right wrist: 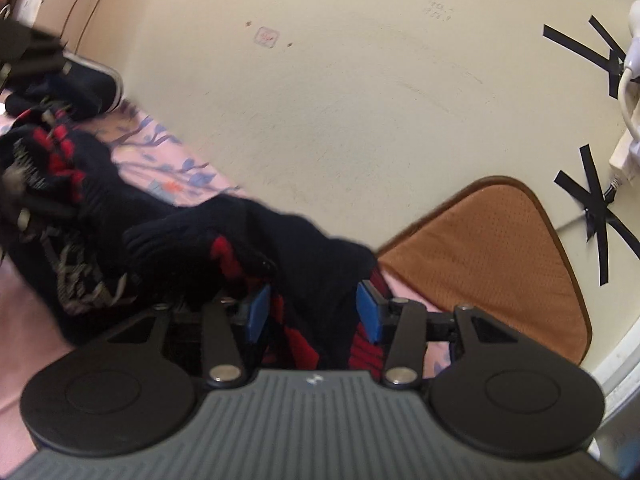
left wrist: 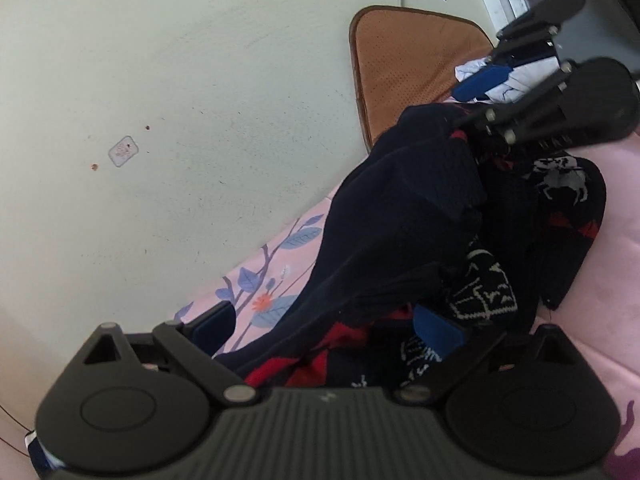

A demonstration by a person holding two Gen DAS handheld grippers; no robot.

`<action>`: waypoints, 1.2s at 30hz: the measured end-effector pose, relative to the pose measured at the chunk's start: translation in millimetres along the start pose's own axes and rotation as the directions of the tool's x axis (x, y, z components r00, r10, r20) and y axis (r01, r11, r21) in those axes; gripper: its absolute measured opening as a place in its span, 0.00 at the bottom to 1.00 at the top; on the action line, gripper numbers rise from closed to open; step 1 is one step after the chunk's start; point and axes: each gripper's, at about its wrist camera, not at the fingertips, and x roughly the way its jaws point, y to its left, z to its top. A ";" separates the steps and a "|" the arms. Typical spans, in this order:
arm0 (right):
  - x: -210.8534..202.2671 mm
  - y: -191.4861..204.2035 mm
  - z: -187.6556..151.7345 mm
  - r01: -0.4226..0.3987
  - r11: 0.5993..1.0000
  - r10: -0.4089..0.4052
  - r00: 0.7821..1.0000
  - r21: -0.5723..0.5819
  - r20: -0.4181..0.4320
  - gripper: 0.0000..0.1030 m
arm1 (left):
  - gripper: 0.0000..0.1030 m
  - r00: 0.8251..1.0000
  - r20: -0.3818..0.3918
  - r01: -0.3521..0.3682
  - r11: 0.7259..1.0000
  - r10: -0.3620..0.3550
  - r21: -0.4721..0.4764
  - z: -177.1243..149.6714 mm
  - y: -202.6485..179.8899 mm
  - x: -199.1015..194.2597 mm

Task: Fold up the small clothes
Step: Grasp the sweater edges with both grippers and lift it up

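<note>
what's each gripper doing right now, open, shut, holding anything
Left gripper: jaws wide, the dark knit garment lies between them, no grip visible.
Right gripper: partly closed around the same garment's edge; a firm grip cannot be told.

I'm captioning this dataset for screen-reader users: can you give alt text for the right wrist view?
The right tool has its blue pads around a dark navy knitted garment with red patterning, lifted above a pink floral bedsheet. Behind are a cream wall and a brown cushion; the other tool is blurred at far left.
</note>
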 end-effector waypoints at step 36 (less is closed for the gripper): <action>-23.1 -28.0 20.8 0.119 0.993 -0.119 0.987 0.010 0.111 0.10 | 0.16 0.984 0.081 0.178 0.930 -0.160 -0.322 11.1 56.2 -12.9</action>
